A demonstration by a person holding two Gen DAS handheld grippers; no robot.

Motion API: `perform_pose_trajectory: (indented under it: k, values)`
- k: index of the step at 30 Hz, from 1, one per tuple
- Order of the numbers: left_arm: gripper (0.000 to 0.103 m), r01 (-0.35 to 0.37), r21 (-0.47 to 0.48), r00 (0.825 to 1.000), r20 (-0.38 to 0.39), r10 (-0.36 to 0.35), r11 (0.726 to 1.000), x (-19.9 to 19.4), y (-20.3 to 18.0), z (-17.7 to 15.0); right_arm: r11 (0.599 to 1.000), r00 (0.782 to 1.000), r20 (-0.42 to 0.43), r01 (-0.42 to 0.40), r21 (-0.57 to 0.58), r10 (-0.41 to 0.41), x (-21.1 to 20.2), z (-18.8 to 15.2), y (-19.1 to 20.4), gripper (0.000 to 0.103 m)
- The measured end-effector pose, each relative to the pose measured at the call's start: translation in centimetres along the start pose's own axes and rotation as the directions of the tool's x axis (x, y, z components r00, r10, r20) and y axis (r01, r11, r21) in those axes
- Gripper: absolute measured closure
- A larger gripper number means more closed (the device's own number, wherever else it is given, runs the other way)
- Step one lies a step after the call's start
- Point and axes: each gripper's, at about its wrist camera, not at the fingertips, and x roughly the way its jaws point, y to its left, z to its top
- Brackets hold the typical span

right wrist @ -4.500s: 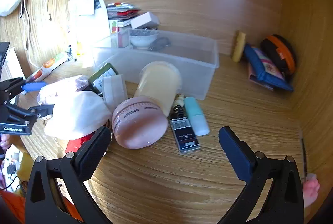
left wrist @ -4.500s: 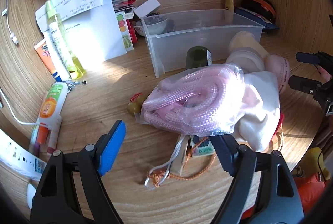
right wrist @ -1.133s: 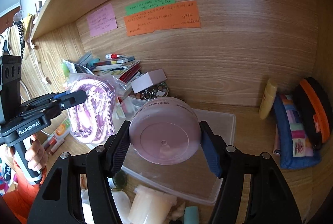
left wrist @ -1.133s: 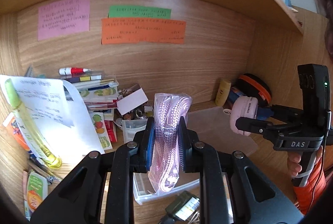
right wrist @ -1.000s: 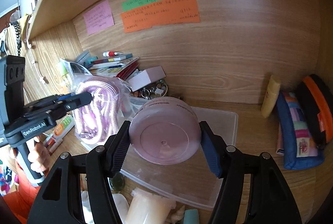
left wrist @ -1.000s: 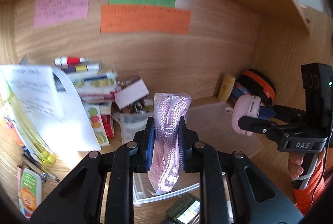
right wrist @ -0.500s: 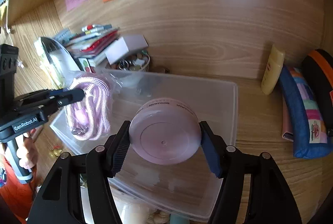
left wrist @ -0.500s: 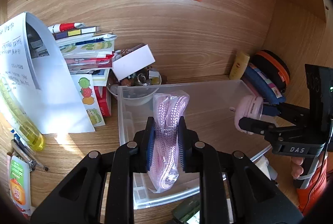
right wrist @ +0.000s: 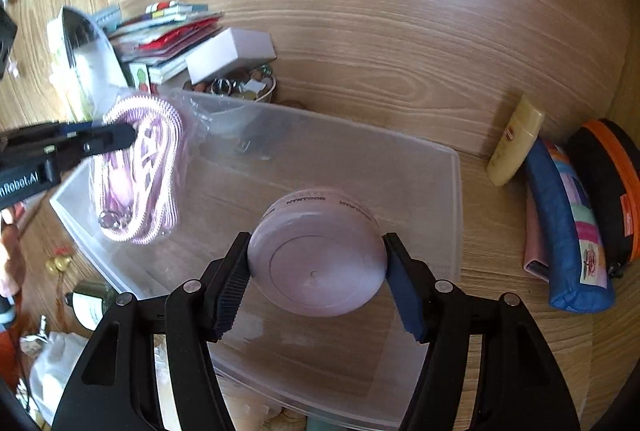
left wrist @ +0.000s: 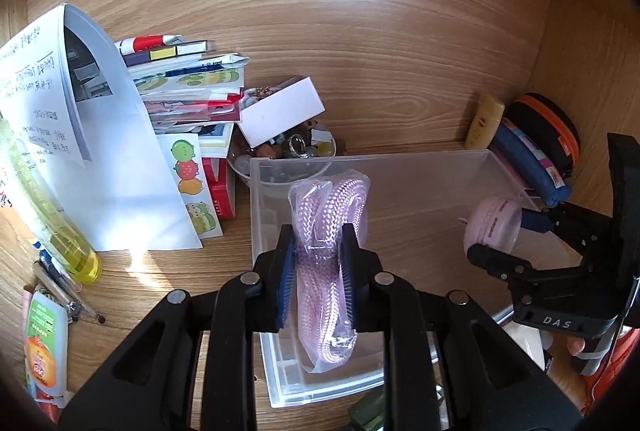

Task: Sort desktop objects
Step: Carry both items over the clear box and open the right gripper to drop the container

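My left gripper is shut on a clear bag of pink rope and holds it above the left end of the clear plastic bin. The bag also shows in the right wrist view. My right gripper is shut on a round pink jar and holds it over the bin, near its right half. The jar also shows in the left wrist view, held by the right gripper.
Behind the bin stand a bowl of trinkets, a white box, stacked books and a folded paper. A yellow tube, blue pouch and orange-black case lie right. Bottles lie left.
Both grippers have come down and forward with their loads, from up near the wall notes to just over the open bin.
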Motion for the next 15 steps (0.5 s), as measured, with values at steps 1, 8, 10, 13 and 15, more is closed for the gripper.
perform_pose_trajectory:
  k: [1, 8, 10, 13, 15]
  values:
    - [0.083, -0.003, 0.002, 1.000, 0.001, 0.003, 1.000, 0.00, -0.01, -0.02, 1.000, 1.000, -0.002, -0.005, 0.005, 0.005, 0.00, -0.02, -0.12, 0.042]
    - [0.066, -0.010, 0.013, 1.000, 0.008, 0.010, 1.000, -0.02, -0.13, -0.20, 1.000, 1.000, 0.006, -0.022, 0.009, 0.022, 0.01, -0.13, -0.16, 0.042]
    - [0.063, -0.010, 0.008, 1.000, 0.016, 0.010, 1.000, -0.20, 0.01, -0.18, 1.000, 1.000, 0.016, -0.006, -0.003, 0.006, -0.11, -0.12, 0.08, 0.042]
    - [0.056, -0.014, 0.004, 0.999, 0.029, 0.014, 1.000, -0.51, 0.13, -0.16, 1.000, 1.000, 0.030, 0.008, -0.024, -0.007, -0.36, -0.14, 0.35, 0.041]
    - [0.052, -0.017, 0.003, 0.999, 0.036, 0.017, 1.000, -0.62, 0.21, -0.15, 0.999, 0.999, 0.040, 0.017, -0.036, -0.015, -0.53, -0.14, 0.53, 0.040]
